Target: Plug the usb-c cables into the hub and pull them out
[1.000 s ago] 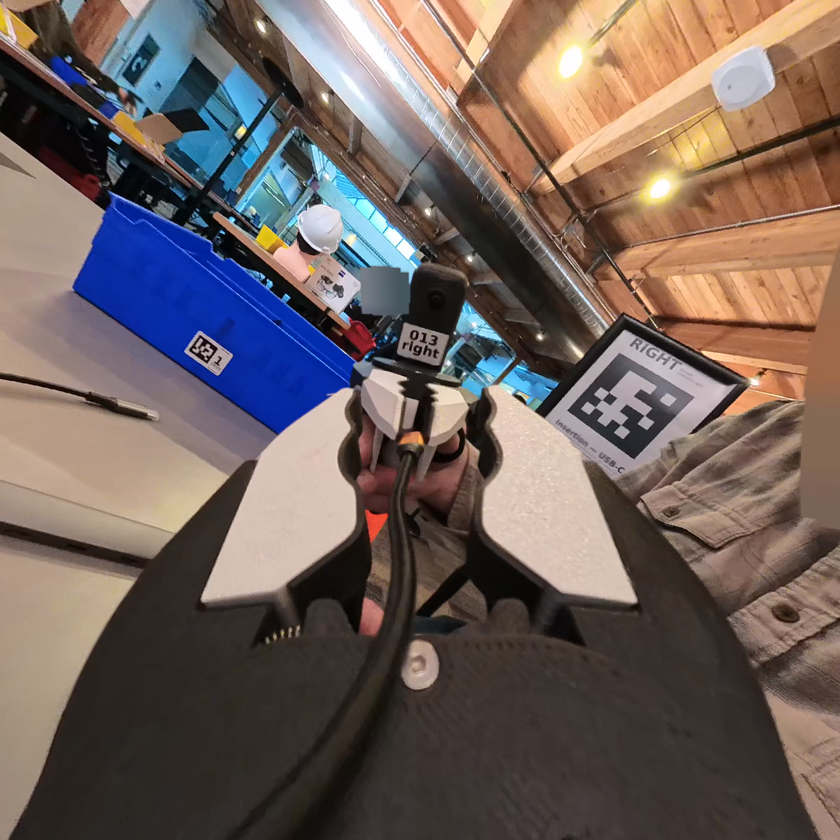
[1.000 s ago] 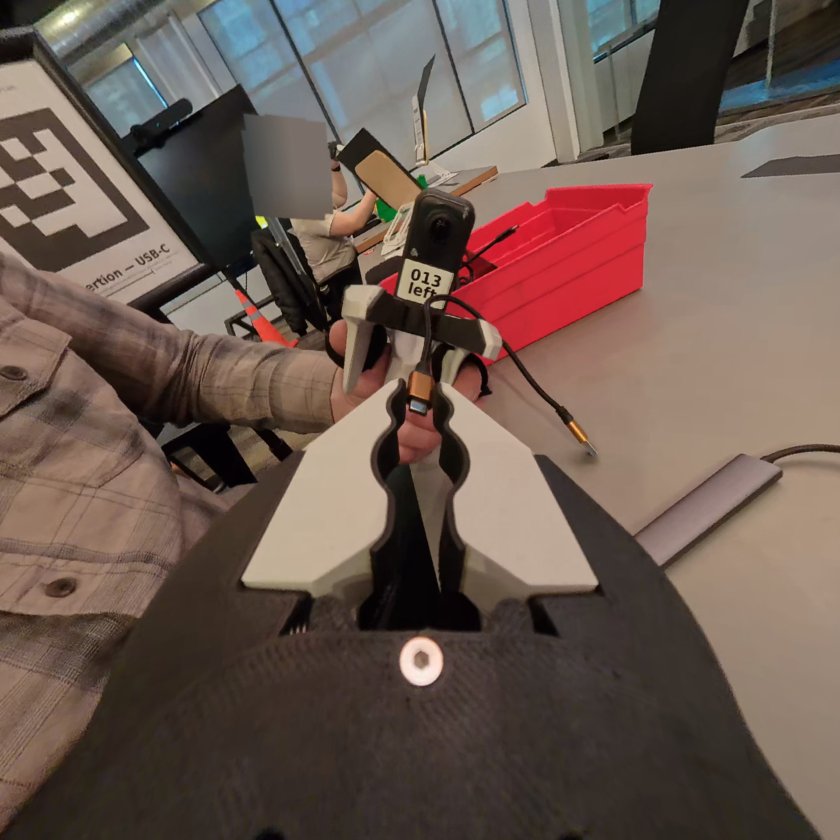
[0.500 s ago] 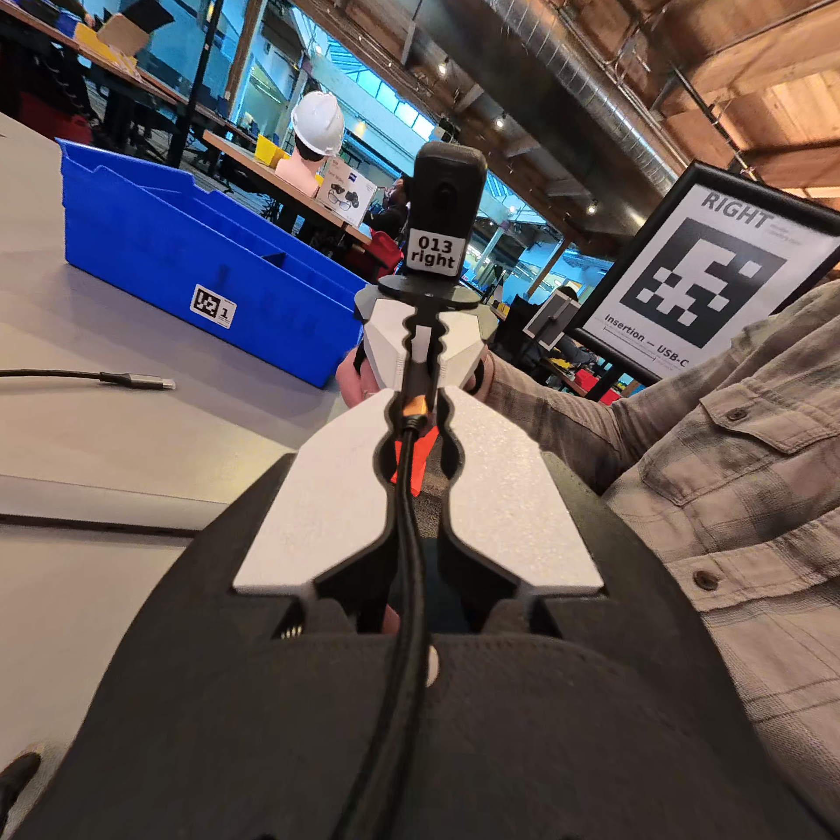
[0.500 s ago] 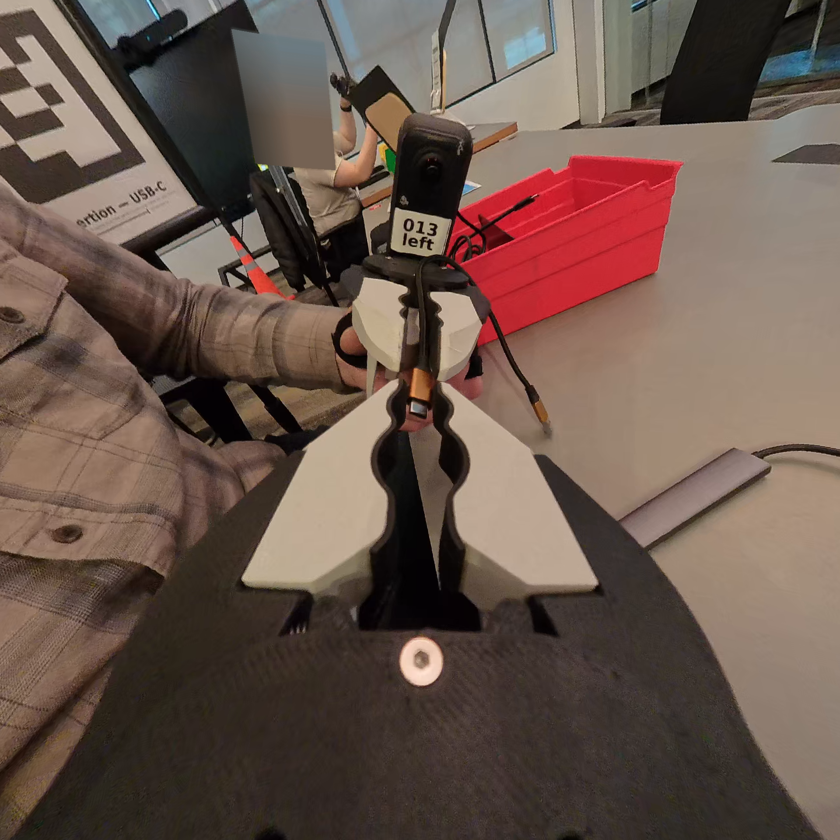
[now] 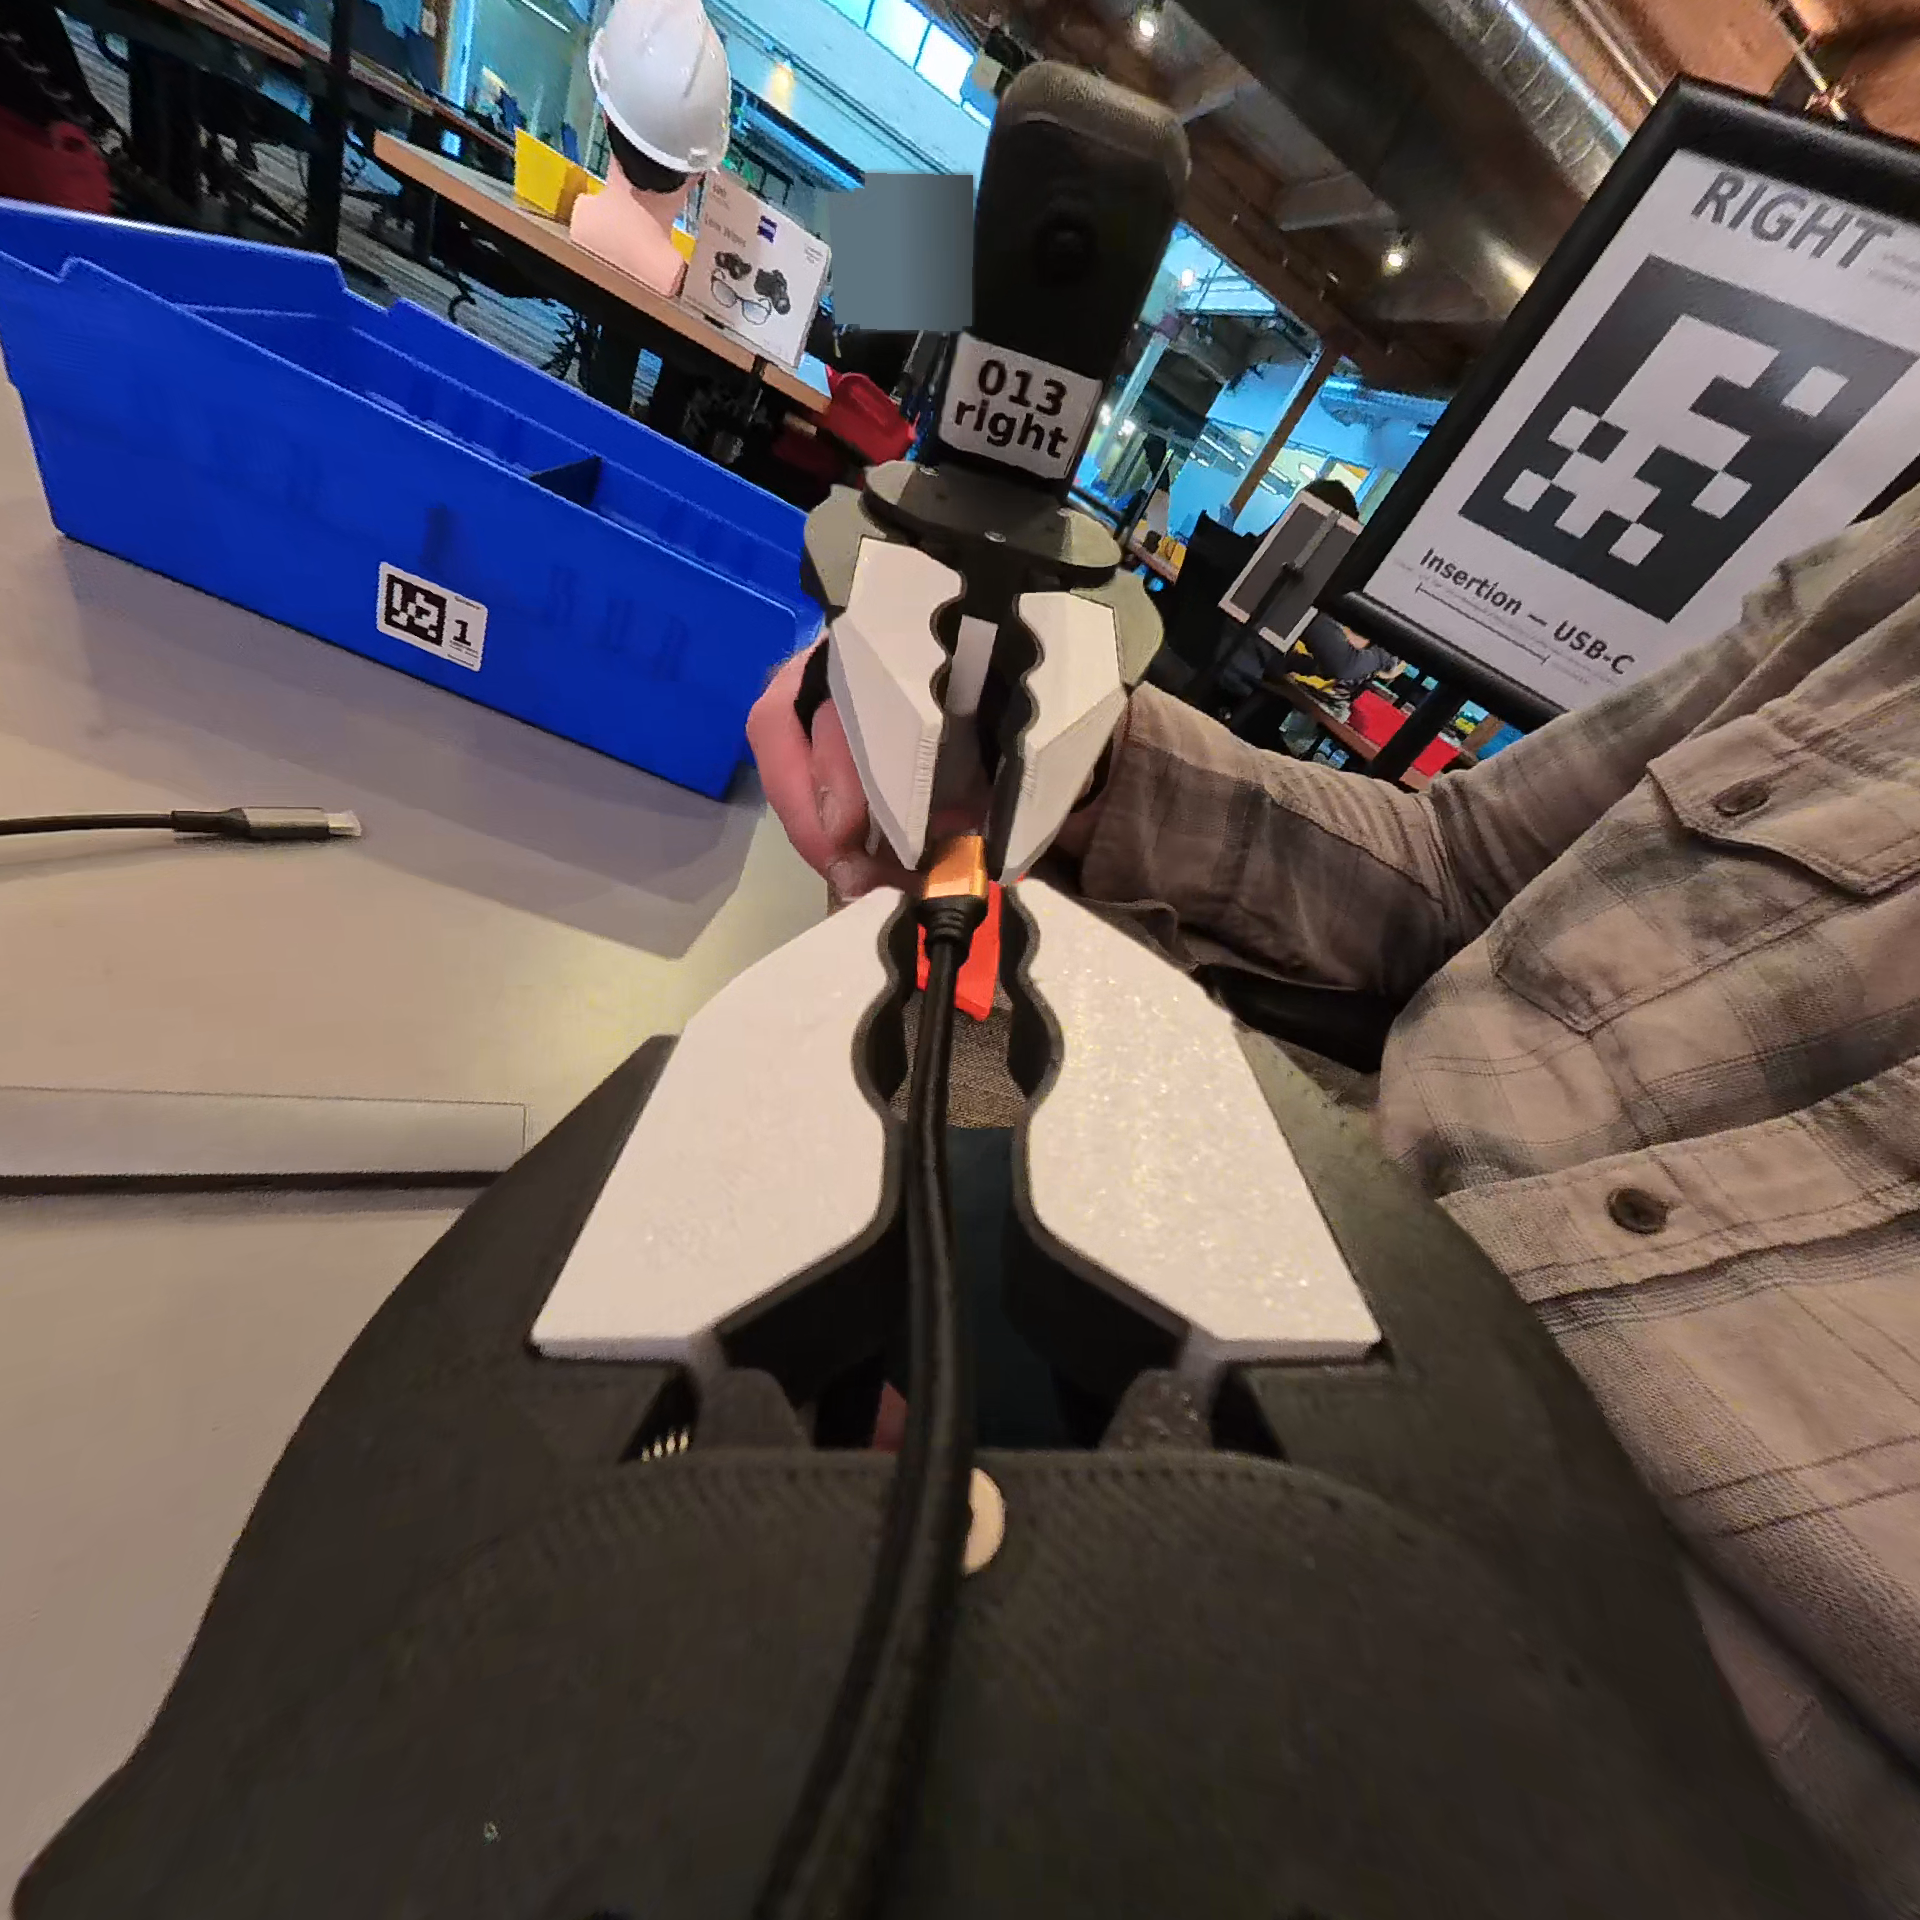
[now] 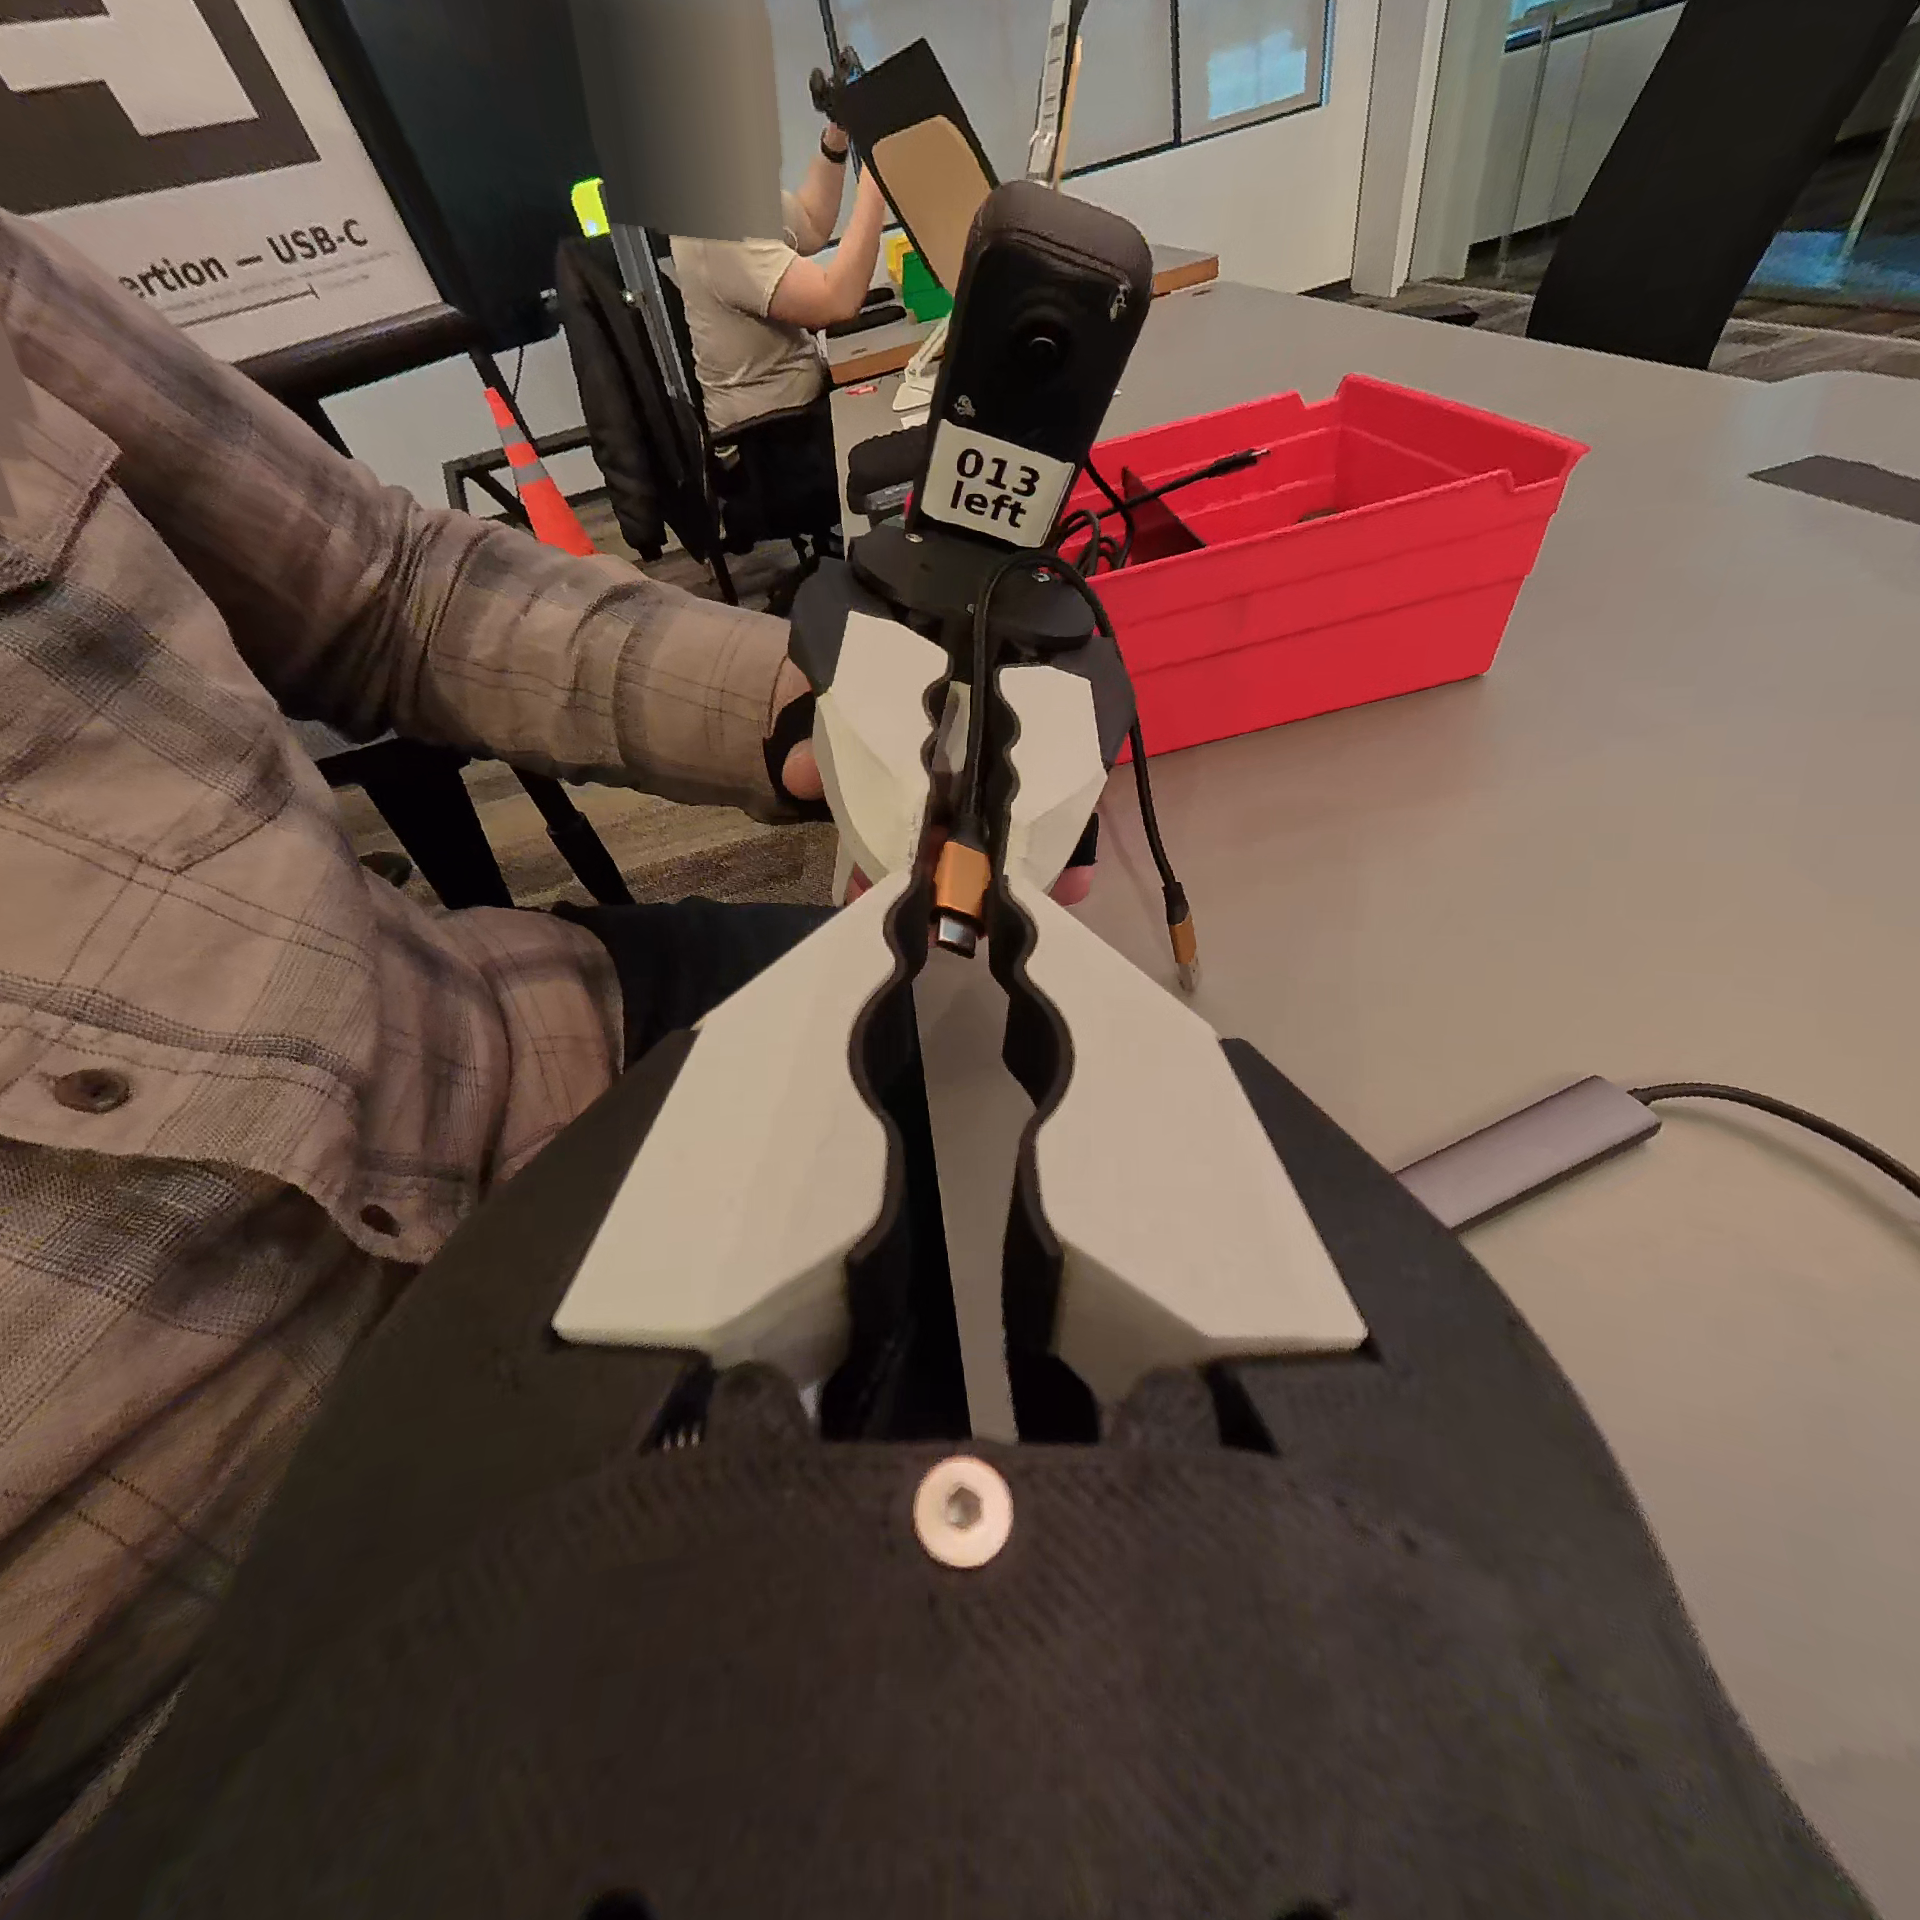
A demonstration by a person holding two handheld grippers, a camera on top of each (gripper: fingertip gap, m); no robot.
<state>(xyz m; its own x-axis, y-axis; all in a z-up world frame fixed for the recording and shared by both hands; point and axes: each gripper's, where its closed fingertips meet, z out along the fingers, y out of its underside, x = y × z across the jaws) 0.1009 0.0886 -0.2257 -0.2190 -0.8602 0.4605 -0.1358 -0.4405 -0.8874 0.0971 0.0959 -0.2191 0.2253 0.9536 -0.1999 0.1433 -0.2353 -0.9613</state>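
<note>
facing tip to tip, both tongs [image 5: 951, 904] [image 6: 961, 914] pinch one copper-ended cable [image 5: 930, 1091].

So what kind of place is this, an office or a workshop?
It looks like an open workshop or lab in a converted industrial hall, though that is a guess. Exposed timber ceiling with ducting, long worktables bearing a blue parts bin and a red parts bin, and a hard hat on a display head suggest it.

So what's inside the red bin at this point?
In the right wrist view, the red bin holds a dark divider and black cable. Its near wall and the left hand-held gripper hide the floor and other contents.
</note>
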